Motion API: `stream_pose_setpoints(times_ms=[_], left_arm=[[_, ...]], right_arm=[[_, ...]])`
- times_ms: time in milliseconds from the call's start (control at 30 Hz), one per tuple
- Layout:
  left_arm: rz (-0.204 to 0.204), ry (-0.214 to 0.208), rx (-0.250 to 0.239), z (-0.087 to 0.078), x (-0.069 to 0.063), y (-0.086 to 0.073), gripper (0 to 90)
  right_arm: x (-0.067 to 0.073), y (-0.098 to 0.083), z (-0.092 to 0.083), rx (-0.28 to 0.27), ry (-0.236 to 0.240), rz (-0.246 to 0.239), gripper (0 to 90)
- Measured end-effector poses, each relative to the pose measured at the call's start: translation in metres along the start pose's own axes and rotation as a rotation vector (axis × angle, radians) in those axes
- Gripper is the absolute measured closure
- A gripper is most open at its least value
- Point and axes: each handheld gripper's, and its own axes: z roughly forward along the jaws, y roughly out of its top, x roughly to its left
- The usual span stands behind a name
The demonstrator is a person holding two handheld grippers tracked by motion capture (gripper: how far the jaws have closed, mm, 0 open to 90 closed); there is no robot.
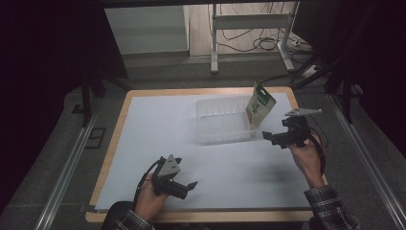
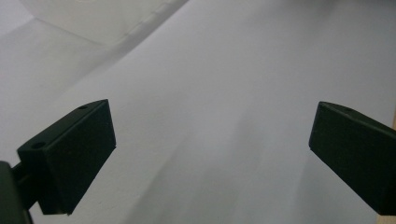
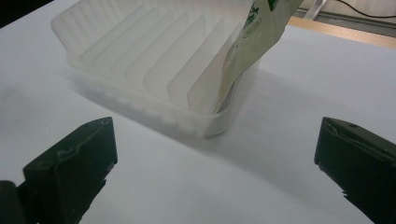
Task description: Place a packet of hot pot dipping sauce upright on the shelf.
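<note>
The pouch point(image 1: 260, 106), a green-and-white snack-type pack, stands tilted in the rightmost slot of the clear ribbed bin point(image 1: 221, 130), far-right part of the white table point(image 1: 158, 124). Its top leans out past the bin's right rim, w/ only the bottom tucked behind the last divider.

Right gripper point(image 1: 276, 139) hangs just near-right of the bin, jaws spread wide, nothing betw. them; it's close to the pouch but apart from it. Left gripper point(image 1: 187, 188) sits low at the near edge, well apart from the bin, also wide open & empty, pointing across bare table.

Risks as I see it: the pouch looks barely seated, so a nudge from the right gripper's jaw tip could tip it out over the rim. The bin looks light; a push on its wall prob. slides the whole thing, since the left gripper isn't bracing it. Going in too low could catch the rim instead of the pack.
</note>
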Motion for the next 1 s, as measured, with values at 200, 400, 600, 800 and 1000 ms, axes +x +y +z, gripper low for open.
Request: stream_pose_setpoints(times_ms=[200, 400, 600, 800, 1000], left_arm=[[-0.001, -0.002, -0.002, 0.0, 0.0, 0.0, 0.3], [0.0, -0.001, -0.001, 0.0, 0.0, 0.0, 0.3], [-0.001, -0.001, -0.003, 0.0, 0.0, 0.0, 0.3], [0.002, -0.001, 0.0, 0.0, 0.0, 0.0, 0.3], [0.004, -0.002, 0.001, 0.0, -0.001, 0.0, 0.3]], right_arm=[[0.003, -0.004, -0.002, 0.017, 0.003, -0.001, 0.0], [0.007, -0.007, -0.003, 0.025, 0.019, -0.001, 0.0], [0.013, -0.011, -0.003, 0.027, 0.038, -0.004, 0.0], [0.019, -0.016, -0.002, 0.038, 0.062, -0.009, 0.0], [0.026, -0.021, 0.002, 0.058, 0.079, -0.027, 0.0]])
